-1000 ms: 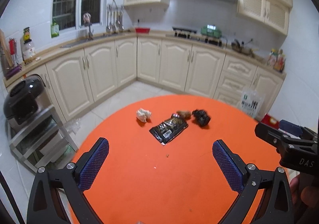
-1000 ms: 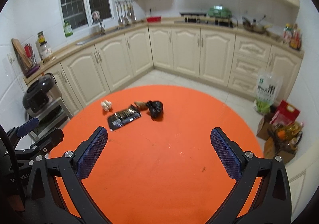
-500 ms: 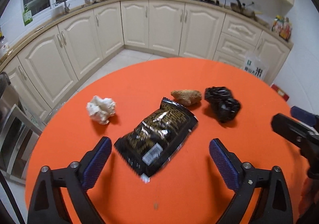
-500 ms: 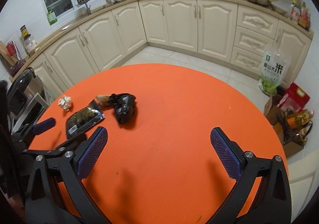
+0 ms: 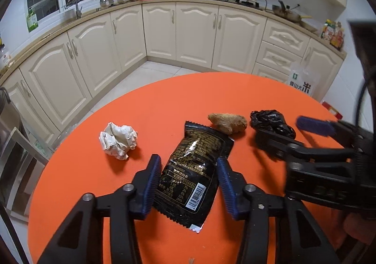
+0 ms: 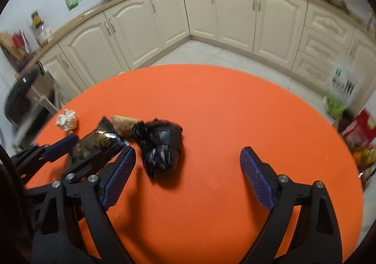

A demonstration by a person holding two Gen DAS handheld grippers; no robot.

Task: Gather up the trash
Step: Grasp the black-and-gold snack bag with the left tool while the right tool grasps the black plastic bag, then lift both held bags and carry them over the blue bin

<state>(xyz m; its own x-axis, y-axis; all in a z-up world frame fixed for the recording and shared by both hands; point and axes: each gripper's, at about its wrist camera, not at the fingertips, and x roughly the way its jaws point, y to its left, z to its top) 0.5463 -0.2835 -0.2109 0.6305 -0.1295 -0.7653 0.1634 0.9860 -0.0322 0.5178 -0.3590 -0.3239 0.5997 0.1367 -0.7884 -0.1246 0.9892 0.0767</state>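
Where cabinets [image 5: 192, 36] curve, orange table [image 5: 164, 104]

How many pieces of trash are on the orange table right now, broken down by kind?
Crumpled white paper ball: 1
Black snack wrapper: 1
Brown lump of food scrap: 1
Bunched black plastic bag: 1
Total: 4

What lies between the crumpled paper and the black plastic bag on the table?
The black snack wrapper and brown lump lie between crumpled paper and black plastic bag, seen in the left wrist view.
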